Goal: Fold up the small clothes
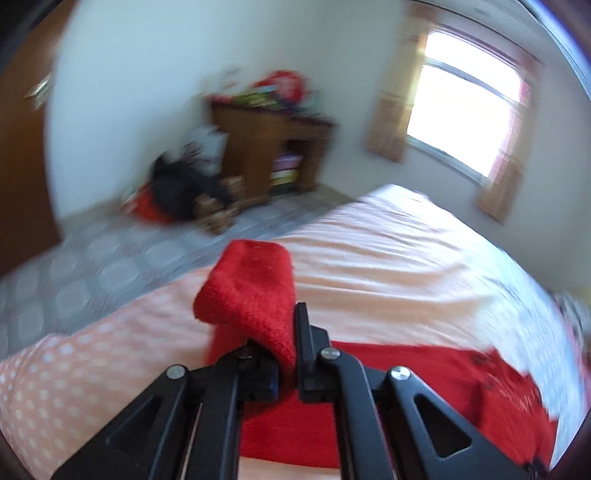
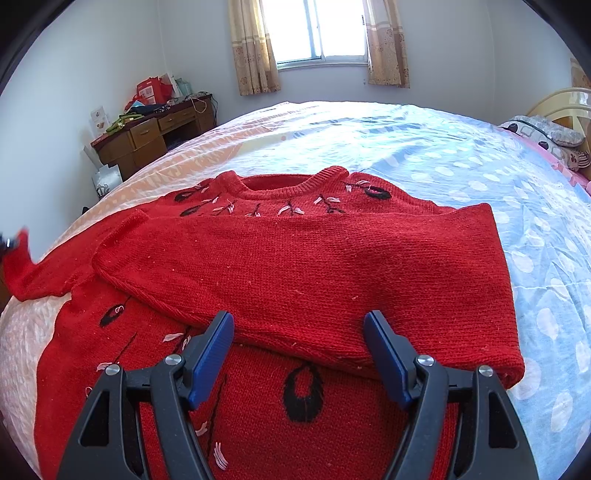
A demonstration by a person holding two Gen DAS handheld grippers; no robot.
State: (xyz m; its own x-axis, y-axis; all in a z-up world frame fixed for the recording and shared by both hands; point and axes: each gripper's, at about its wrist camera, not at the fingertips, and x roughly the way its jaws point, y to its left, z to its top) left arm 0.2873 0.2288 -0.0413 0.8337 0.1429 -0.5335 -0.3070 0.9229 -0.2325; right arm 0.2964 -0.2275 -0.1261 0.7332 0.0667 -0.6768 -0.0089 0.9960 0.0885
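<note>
The red sweater (image 2: 303,266) lies flat on the bed (image 2: 461,177), one sleeve folded across its chest. The left gripper (image 1: 291,354) pinches the other sleeve's cuff (image 1: 247,288), lifted at the left edge. The right gripper (image 2: 299,332) hovers open over the near hem. A wooden desk (image 2: 147,136) stands far left

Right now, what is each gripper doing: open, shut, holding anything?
Left gripper: shut on the red sweater's sleeve cuff.
Right gripper: open, holding nothing, above the sweater.

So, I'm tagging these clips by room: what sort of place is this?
Most likely a home bedroom: a wide bed with a dotted sheet, a cluttered brown wooden desk, and a curtained window.
</note>
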